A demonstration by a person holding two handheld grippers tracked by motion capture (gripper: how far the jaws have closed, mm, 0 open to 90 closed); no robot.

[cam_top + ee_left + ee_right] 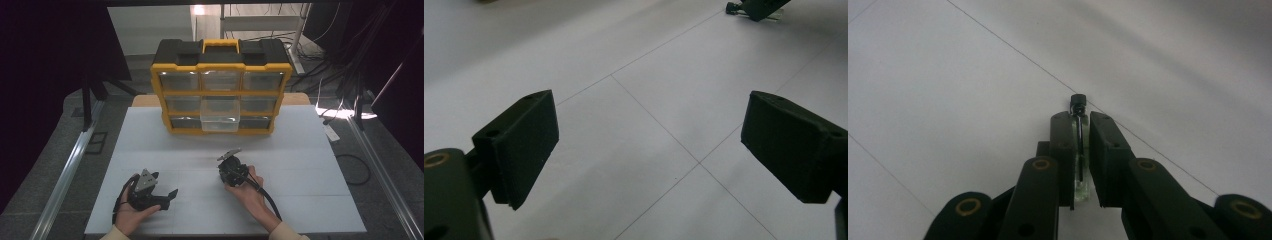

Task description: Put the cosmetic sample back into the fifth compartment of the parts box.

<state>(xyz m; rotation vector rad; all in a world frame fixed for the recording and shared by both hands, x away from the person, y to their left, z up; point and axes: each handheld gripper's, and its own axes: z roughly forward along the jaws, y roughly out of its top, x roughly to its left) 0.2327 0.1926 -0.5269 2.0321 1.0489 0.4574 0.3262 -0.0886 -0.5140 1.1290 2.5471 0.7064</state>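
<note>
Low in the centre of the high view the right gripper (231, 159) has its jaws clamped on a small clear vial (1079, 150) with a black cap, pinned lengthwise between the pads right down on the white surface (300, 165). So the pick looks made, though the vial has not left the surface. Lower left, the left gripper (161, 196) rests with its jaws wide apart and nothing between them. Toward the top of the frame stands the yellow organiser (221, 92), and its clear bottom-middle drawer (220, 121) is pulled out, which I'd guess is where the vial goes. Lifting, carrying and dropping it in are all left.
</note>
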